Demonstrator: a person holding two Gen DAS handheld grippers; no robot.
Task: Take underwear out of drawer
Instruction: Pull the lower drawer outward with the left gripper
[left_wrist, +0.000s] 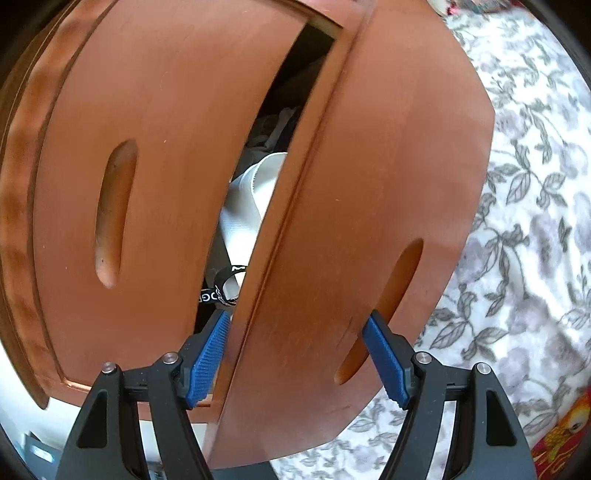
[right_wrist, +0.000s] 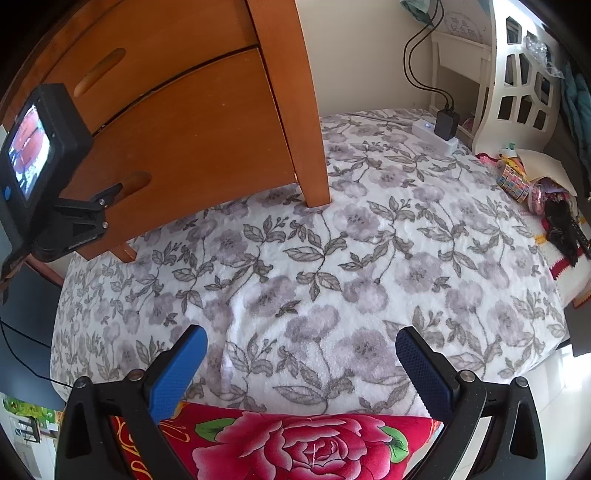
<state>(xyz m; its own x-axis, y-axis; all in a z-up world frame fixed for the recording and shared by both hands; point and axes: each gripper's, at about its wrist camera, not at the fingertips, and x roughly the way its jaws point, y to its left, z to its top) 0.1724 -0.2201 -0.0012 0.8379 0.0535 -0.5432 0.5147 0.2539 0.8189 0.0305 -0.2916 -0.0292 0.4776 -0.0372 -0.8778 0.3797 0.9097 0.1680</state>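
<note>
My left gripper (left_wrist: 298, 317) is shut on the front panel of a brown wooden drawer (left_wrist: 351, 221). One blue pad sits inside the opened gap and the other at the handle slot (left_wrist: 388, 306). The drawer is pulled partly out. In the gap lie a white garment (left_wrist: 251, 199) and a black waistband with white letters (left_wrist: 225, 288). In the right wrist view the left gripper (right_wrist: 107, 195) reaches the dresser's (right_wrist: 184, 129) lower drawer. My right gripper (right_wrist: 301, 334) hangs open over the bed, with nothing between its fingers.
A floral bedspread (right_wrist: 369, 240) covers the bed in front of the dresser. A red rose blanket (right_wrist: 314, 446) lies at the near edge. A white power strip with a black charger (right_wrist: 436, 134), a white headboard (right_wrist: 517, 92) and small clutter (right_wrist: 535, 184) stand far right.
</note>
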